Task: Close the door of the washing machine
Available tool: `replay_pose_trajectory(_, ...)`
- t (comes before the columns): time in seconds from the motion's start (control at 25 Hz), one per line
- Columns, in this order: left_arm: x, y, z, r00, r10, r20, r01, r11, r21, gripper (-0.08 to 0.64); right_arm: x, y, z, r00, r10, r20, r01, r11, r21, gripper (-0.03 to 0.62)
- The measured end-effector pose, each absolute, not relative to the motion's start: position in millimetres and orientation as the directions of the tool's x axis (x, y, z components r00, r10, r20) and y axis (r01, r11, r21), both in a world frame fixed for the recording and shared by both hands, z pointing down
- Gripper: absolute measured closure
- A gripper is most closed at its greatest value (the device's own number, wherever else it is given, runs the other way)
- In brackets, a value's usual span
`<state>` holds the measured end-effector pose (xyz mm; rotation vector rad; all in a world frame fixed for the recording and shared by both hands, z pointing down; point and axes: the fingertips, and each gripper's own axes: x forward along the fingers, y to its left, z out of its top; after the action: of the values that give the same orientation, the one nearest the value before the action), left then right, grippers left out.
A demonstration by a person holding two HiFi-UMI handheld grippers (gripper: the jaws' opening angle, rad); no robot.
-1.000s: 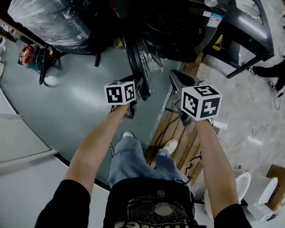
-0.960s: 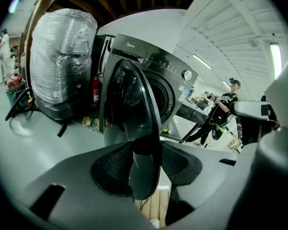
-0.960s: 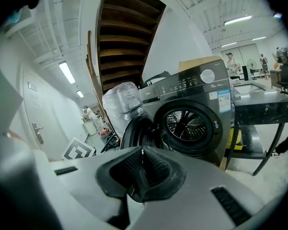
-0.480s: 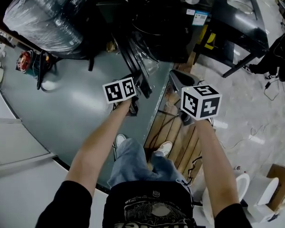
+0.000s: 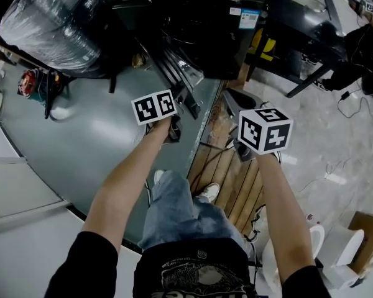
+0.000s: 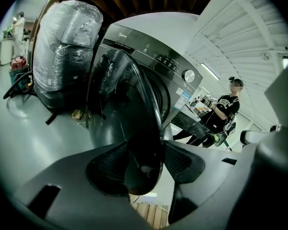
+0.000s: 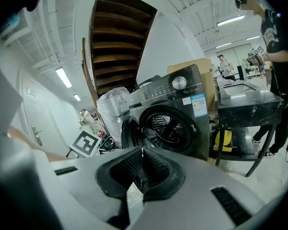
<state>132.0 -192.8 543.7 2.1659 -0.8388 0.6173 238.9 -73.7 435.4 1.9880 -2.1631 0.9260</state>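
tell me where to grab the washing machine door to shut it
Take the door by its free rim, the edge farthest from the hinge, coming at it edge-on from the front. It stands wide open, the rim looks thin enough for the jaws, and leverage is probably best there.

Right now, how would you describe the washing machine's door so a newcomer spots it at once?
Find the dark washing machine beside the big plastic-wrapped bundle. Its door stands swung open left of the drum opening. It is the only round, dark, glossy panel there.
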Motion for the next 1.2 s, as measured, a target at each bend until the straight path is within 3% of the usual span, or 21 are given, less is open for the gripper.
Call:
replay_pose_trajectory(0.56, 191, -195, 543, 0.724, -0.323, 0.610, -0.664, -0.569, 0.486, 0.318, 269, -76, 445, -0.130, -0.894, 0.429, -0.925, -0.047, -0.378, 0.570)
replay_pose_trajectory(1.2, 253, -216, 546, 0.725, -0.352, 0.592, -0.681, -0.496, 0.538, 0.297, 300, -106, 464, -0.101, -0.894, 0.436, -0.920, -0.083, -0.384, 0.569)
